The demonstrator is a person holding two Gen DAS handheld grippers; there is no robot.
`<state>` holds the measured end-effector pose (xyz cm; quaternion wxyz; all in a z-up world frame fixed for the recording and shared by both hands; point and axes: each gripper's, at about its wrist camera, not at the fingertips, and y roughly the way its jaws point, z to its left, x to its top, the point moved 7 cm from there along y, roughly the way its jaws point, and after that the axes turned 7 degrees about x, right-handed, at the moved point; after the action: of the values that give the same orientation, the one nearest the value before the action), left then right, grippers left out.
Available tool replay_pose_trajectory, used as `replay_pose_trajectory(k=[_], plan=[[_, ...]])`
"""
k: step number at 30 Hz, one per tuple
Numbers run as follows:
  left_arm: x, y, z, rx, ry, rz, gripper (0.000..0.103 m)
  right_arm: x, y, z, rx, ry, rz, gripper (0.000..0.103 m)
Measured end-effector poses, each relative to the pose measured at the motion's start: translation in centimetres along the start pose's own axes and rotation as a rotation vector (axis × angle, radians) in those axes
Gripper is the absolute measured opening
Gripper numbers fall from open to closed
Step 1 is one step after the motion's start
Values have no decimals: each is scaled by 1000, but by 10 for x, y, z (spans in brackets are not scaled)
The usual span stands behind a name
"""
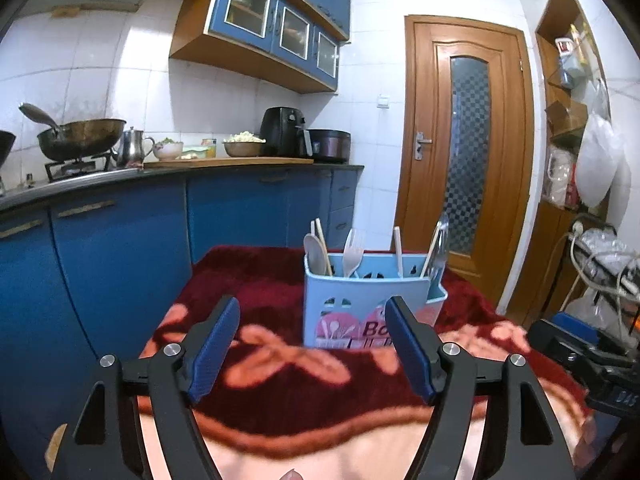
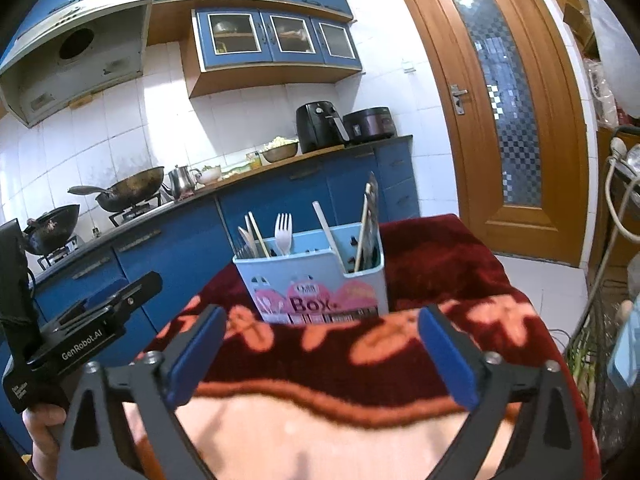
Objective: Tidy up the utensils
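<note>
A light blue utensil box [image 1: 340,304] [image 2: 320,276] with a pink label stands upright on a table covered by a dark red flowered blanket [image 1: 256,280] [image 2: 440,264]. A white fork [image 2: 283,232] [image 1: 354,254], a spoon [image 1: 314,254], chopsticks [image 2: 256,236] and other utensils stand in its compartments. My left gripper [image 1: 314,332] is open on the near side of the box, nothing between its blue pads. My right gripper [image 2: 320,340] is open too, wide and empty, short of the box. The left gripper's body [image 2: 80,328] shows at the left of the right wrist view, held by a hand [image 2: 40,436].
Blue kitchen cabinets and a dark counter [image 1: 180,172] run along the left with woks on a stove, a kettle, bowls and an air fryer [image 1: 284,132]. A wooden door [image 1: 468,152] stands behind the table. Shelves, bags and cables [image 1: 592,248] crowd the right.
</note>
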<state>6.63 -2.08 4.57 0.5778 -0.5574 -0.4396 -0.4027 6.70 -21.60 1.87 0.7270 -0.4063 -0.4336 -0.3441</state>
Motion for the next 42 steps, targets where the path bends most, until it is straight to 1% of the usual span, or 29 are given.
replay_pose_trajectory(k=[2, 6, 11, 16, 21, 28, 35, 42], plan=[[-9, -3, 1, 5, 13, 4, 78, -9, -4, -1, -15, -8, 3, 103], [-27, 0, 3, -2, 11, 38, 79, -25, -7, 1, -35, -34, 5, 103], [-51, 12, 7, 25, 13, 82, 79, -43, -2, 3, -67, -85, 0, 103], [-67, 21, 11, 33, -6, 103, 79, -57, 5, 0, -104, -134, -6, 103], [-70, 23, 14, 47, -12, 83, 79, -60, 7, -4, -150, -166, -29, 103], [-74, 25, 11, 52, -5, 79, 79, -60, 7, -9, -176, -172, -55, 103], [-76, 25, 10, 56, 0, 77, 79, -60, 8, -14, -160, -147, -54, 103], [-76, 24, 10, 59, -2, 69, 79, -60, 8, -14, -164, -154, -51, 103]])
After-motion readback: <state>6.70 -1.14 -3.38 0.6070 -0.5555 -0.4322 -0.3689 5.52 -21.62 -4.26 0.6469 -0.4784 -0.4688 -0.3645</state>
